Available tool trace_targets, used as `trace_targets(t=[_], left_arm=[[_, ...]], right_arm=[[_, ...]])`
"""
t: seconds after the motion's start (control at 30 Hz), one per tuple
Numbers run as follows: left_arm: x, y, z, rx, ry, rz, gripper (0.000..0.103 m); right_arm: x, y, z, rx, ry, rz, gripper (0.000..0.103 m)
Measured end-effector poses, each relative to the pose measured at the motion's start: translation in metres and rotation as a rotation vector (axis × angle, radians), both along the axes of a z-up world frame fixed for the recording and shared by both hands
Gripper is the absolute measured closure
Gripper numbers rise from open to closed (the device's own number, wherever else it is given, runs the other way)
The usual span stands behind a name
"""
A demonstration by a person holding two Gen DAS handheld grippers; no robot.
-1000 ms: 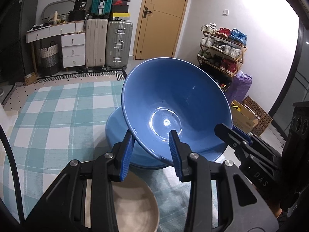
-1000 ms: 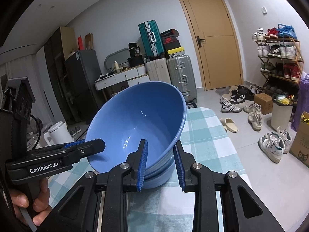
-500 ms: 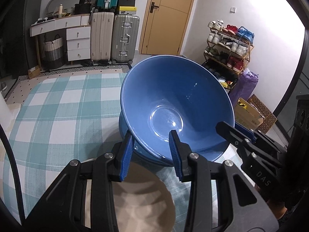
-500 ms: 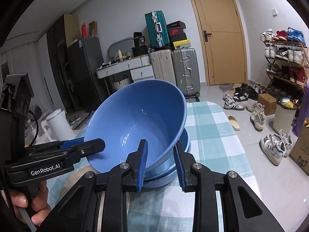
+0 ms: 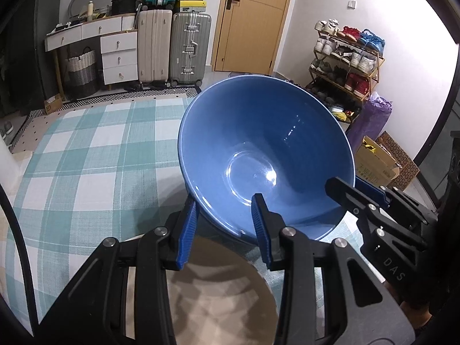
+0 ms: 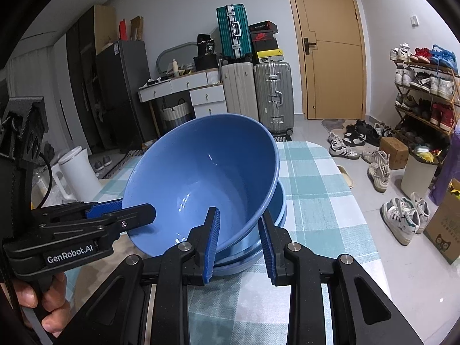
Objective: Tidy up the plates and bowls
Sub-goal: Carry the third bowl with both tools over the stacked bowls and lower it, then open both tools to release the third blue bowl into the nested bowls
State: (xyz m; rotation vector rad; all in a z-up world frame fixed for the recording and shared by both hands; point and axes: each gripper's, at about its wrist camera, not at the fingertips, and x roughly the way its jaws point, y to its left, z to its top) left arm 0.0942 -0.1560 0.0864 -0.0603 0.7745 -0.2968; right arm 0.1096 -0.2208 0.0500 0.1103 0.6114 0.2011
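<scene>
A large blue bowl (image 5: 264, 155) is held tilted by both grippers, each gripping its rim. My left gripper (image 5: 224, 227) has its jaws astride the near rim; it also shows in the right wrist view (image 6: 126, 212). My right gripper (image 6: 238, 241) clamps the rim on the other side; it also shows in the left wrist view (image 5: 356, 189). The bowl (image 6: 201, 184) sits partly inside a second blue bowl (image 6: 276, 215) on the checked tablecloth (image 5: 86, 155). A beige plate (image 5: 224, 296) lies below my left gripper.
The table edge (image 6: 356, 201) runs along the right, with shoes on the floor (image 6: 402, 215) beyond. Suitcases (image 5: 172, 49), drawers and a shoe rack (image 5: 348, 57) stand against the far walls. A white kettle (image 6: 77, 172) stands at the left.
The held blue bowl has come down and settled lower into the second blue bowl, which is now almost hidden in the left wrist view. Both grippers have kept their hold.
</scene>
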Motion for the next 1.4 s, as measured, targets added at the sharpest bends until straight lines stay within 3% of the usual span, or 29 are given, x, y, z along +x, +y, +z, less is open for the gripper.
trace_targets(t=[0.4, 0.67, 0.83, 1.07, 1.17, 1.3, 1.4], left_arm=[[0.019, -0.008, -0.026, 0.058, 0.03, -0.002, 0.069], [0.031, -0.005, -0.034, 0.055, 0.048, -0.001, 0.068], [0.037, 0.003, -0.037, 0.028, 0.063, -0.004, 0.062], [0.042, 0.006, -0.04, 0.037, 0.073, -0.001, 0.057], [0.046, 0.011, -0.041, 0.023, 0.073, 0.005, 0.047], [0.05, 0.018, -0.04, 0.009, 0.072, 0.024, 0.023], [0.056, 0.026, -0.038, -0.019, 0.066, 0.038, 0.02]], right_arm=[[0.005, 0.008, -0.011, -0.065, 0.019, -0.017, 0.071], [0.007, 0.001, -0.016, -0.044, 0.031, -0.009, 0.068], [0.004, 0.001, -0.019, -0.071, 0.026, -0.006, 0.064], [0.001, -0.006, -0.021, -0.068, 0.021, -0.017, 0.048], [0.001, -0.011, -0.022, -0.044, 0.02, -0.022, 0.03], [0.001, -0.018, -0.021, -0.008, 0.021, -0.025, 0.018], [0.004, -0.022, -0.02, 0.009, 0.035, -0.038, 0.008]])
